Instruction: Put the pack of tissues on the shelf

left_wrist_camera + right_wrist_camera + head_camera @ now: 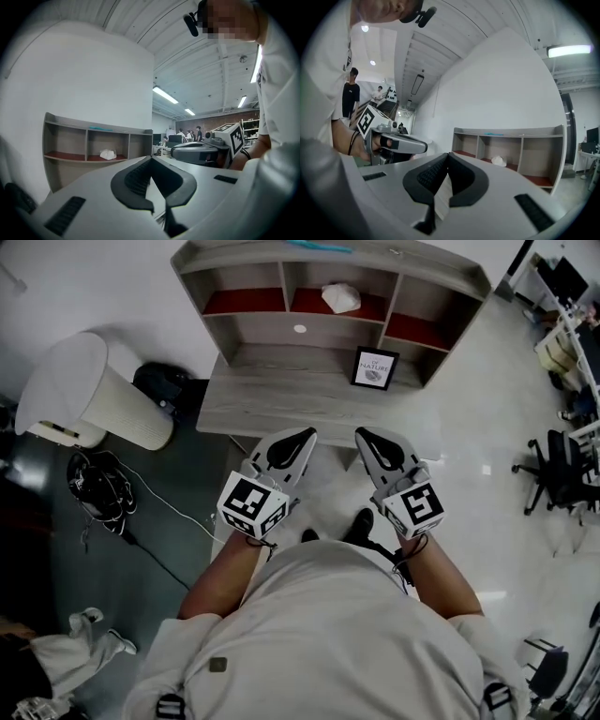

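The white pack of tissues [340, 298] lies in the middle compartment of the grey shelf [427, 262], on its red floor. It also shows far off in the left gripper view [108, 154] and the right gripper view [498, 161]. My left gripper [305, 434] and right gripper [361, 434] hover side by side in front of the desk, well short of the shelf. Both are shut and empty: the left gripper [151, 158] has its jaws meeting at the tip, and so does the right gripper [448, 154].
The shelf stands at the back of a grey desk [272, 399], beside a small framed picture [374, 368]. A white bin [94, 390] and a black bag [98, 486] with cables are on the floor at left. An office chair [561, 476] stands at right.
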`<action>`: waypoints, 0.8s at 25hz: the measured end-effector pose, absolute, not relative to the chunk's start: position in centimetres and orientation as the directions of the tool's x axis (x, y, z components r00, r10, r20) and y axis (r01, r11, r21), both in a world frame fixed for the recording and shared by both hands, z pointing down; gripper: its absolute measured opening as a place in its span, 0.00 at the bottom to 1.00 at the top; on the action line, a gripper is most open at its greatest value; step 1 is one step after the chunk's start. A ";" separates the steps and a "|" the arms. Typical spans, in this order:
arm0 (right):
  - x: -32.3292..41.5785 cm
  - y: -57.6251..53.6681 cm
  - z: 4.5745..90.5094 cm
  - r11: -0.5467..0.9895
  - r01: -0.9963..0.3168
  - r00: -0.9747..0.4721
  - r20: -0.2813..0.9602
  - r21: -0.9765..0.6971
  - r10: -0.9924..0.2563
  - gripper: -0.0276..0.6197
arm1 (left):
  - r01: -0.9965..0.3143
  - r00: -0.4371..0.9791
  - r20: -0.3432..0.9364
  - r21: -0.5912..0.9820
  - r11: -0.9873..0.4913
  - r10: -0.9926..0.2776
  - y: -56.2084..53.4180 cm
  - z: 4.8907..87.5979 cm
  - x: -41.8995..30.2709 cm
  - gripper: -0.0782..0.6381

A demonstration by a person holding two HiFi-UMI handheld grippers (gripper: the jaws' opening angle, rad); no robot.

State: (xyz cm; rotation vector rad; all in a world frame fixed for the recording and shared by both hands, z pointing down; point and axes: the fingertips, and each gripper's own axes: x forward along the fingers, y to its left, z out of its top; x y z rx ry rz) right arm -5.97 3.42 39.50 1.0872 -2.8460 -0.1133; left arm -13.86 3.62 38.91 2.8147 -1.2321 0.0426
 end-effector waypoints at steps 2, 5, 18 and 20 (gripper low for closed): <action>-6.2 4.4 39.7 0.738 -0.664 -0.739 0.046 0.121 -0.672 0.07 | -0.731 0.682 0.058 0.055 -0.680 -0.729 4.6 39.3 -14.8 0.13; -6.8 5.7 39.9 0.729 -0.673 -0.730 0.047 0.129 -0.682 0.07 | -0.722 0.692 0.067 0.052 -0.690 -0.719 5.9 39.9 -15.9 0.13; -5.2 9.1 40.9 0.706 -0.689 -0.704 0.078 0.164 -0.706 0.07 | -0.722 0.692 0.061 0.046 -0.691 -0.719 9.0 40.9 -18.4 0.13; -5.0 9.3 40.9 0.702 -0.694 -0.700 0.079 0.163 -0.710 0.07 | -0.720 0.694 0.062 0.045 -0.693 -0.717 9.0 41.0 -18.5 0.13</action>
